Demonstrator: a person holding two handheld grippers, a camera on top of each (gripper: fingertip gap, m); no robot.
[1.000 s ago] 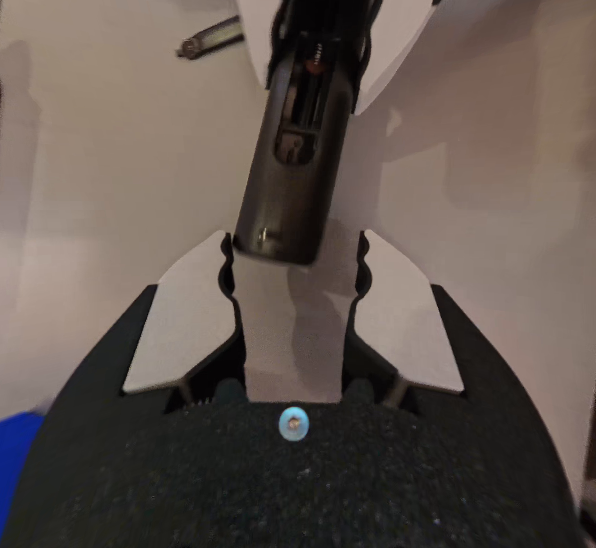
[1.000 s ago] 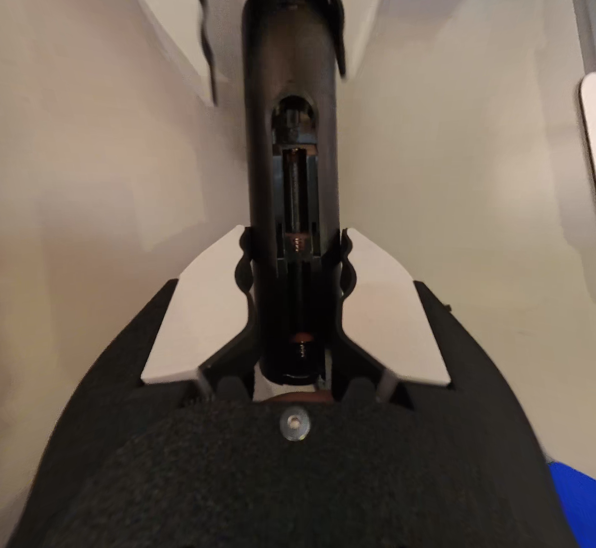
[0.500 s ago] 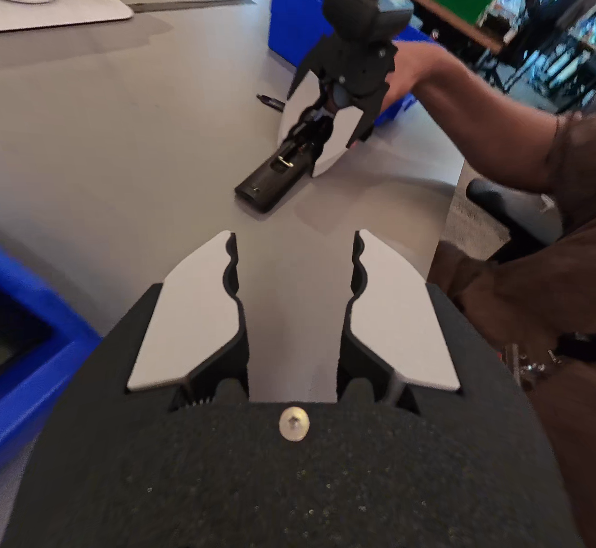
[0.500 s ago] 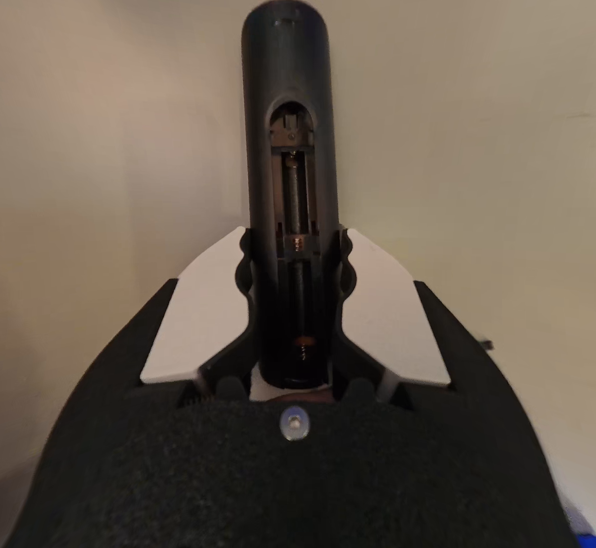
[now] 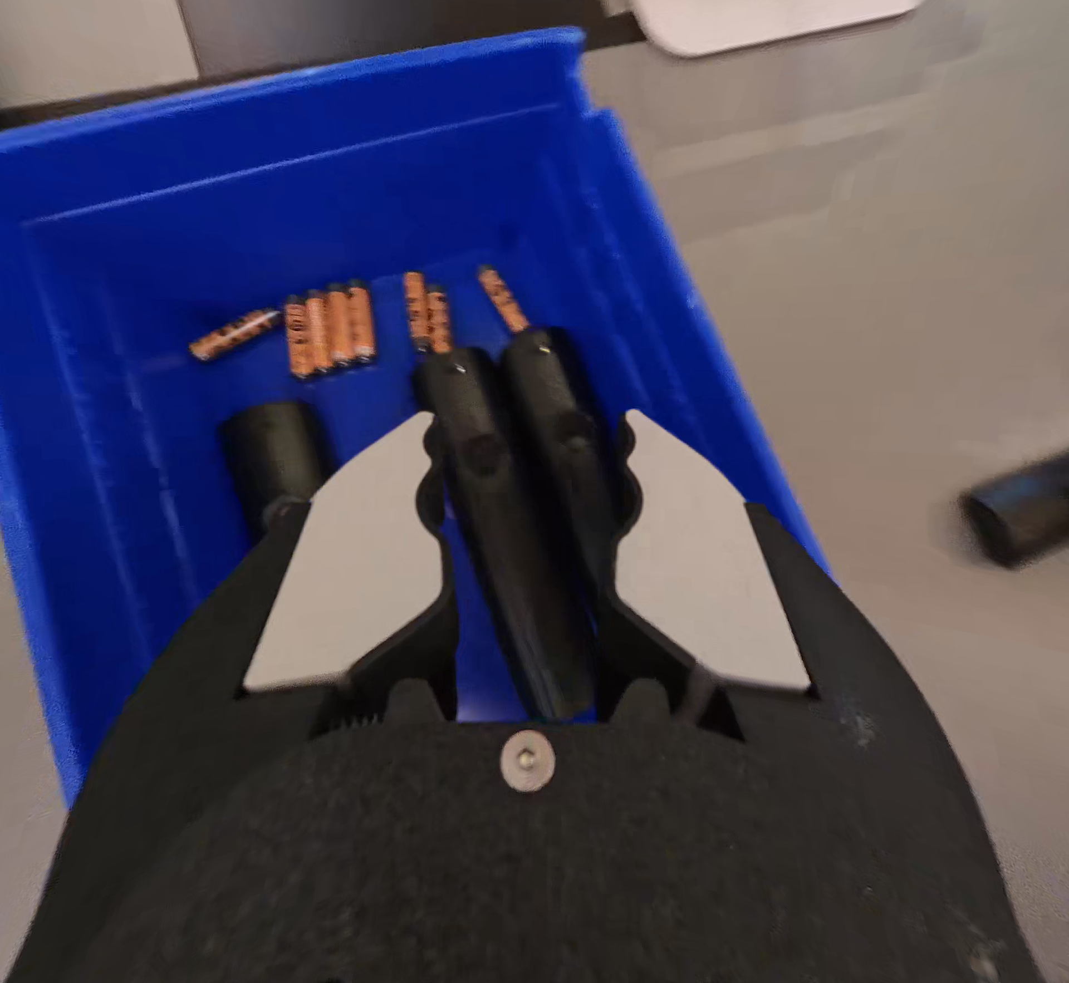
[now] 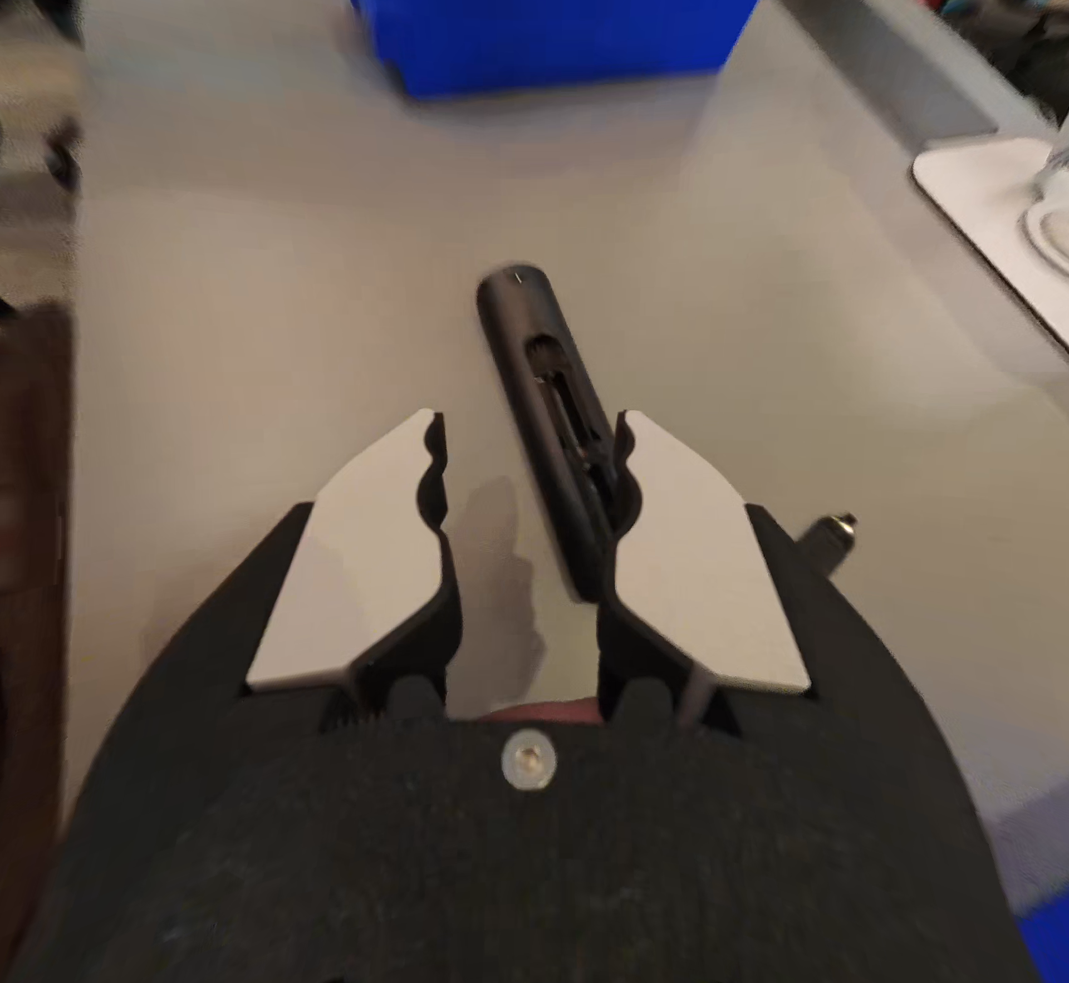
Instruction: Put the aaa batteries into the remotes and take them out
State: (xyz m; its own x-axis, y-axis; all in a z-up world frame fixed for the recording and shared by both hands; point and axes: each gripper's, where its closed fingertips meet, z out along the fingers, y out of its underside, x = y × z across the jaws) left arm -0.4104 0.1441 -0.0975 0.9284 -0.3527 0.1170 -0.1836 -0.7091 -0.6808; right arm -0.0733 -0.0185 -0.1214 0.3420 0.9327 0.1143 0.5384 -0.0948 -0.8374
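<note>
My left gripper (image 5: 527,435) is open above a blue bin (image 5: 347,145). Several orange and black AAA batteries (image 5: 330,330) lie on the bin floor at its far end. Three black remotes lie in the bin: two side by side (image 5: 491,463) seen between my fingers, one (image 5: 272,452) to the left. My right gripper (image 6: 527,429) is open and empty above the grey table. A black remote (image 6: 532,377) with its battery bay open lies on the table, beside my right finger. A single battery (image 6: 827,536) lies on the table right of that finger.
A white tray (image 6: 995,238) sits at the right table edge and also shows in the left wrist view (image 5: 752,1). A blue bin (image 6: 549,1) stands beyond the remote. A dark object (image 5: 1024,516) lies on the table right of the bin. A black mat (image 5: 376,1) lies behind the bin. About 40 centimetres separates my left fingertips from my right. The left gripper is farther from the single battery (image 6: 827,536), some 40 centimetres, than the right, some 15 centimetres.
My right gripper has opened, let go of the remote and drawn back; the remote now lies on the table. My left gripper has swung away from it to above the blue bin.
</note>
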